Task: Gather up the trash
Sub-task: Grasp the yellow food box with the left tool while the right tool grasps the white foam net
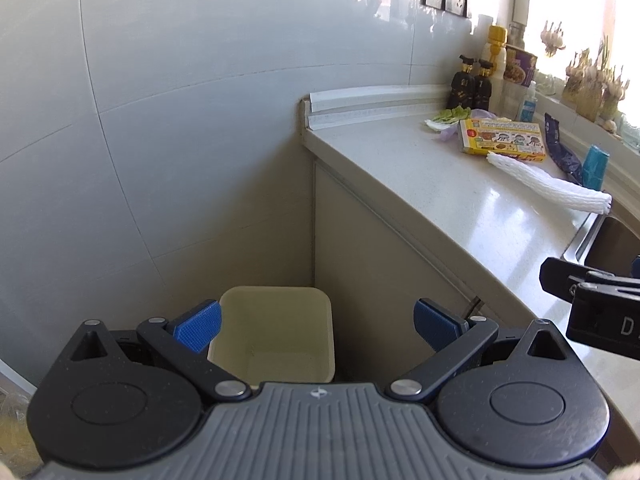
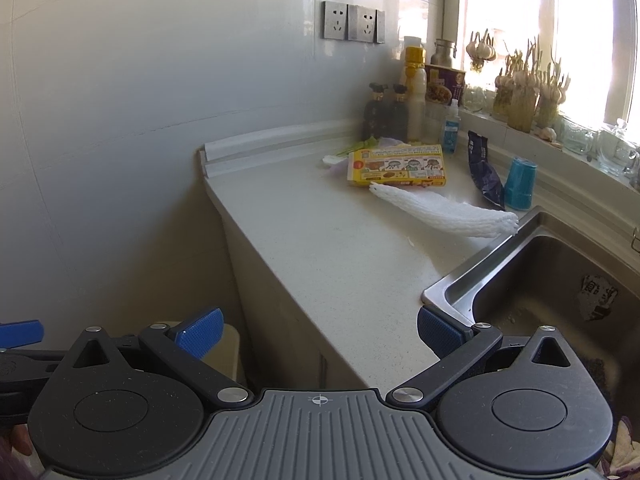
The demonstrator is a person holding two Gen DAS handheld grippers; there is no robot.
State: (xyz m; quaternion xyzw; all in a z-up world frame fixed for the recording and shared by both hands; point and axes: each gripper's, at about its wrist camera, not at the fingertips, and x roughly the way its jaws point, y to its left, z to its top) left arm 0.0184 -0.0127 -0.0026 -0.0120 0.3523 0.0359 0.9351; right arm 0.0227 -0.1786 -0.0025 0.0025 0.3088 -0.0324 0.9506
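My left gripper point(image 1: 316, 326) is open and empty above a cream square bin point(image 1: 276, 336) that stands on the floor in the corner beside the cabinet. My right gripper point(image 2: 318, 328) is open and empty over the counter's front edge. On the counter lie a yellow box point(image 2: 396, 166), a white foam net sleeve point(image 2: 448, 210), a dark blue snack wrapper point(image 2: 484, 172), a teal cup point(image 2: 520, 184) and green vegetable scraps point(image 1: 450, 115). A crumpled wrapper point(image 2: 598, 298) lies in the sink point(image 2: 460, 280). The bin's corner shows in the right wrist view point(image 2: 228, 344).
Dark bottles point(image 2: 384, 114), a yellow-capped bottle point(image 2: 414, 92) and a sanitizer bottle point(image 2: 451, 124) stand at the counter's back. Garlic and jars line the windowsill point(image 2: 520, 104). Two wall sockets point(image 2: 352, 22) are above. My right gripper's body point(image 1: 592, 304) shows at the left wrist view's right edge.
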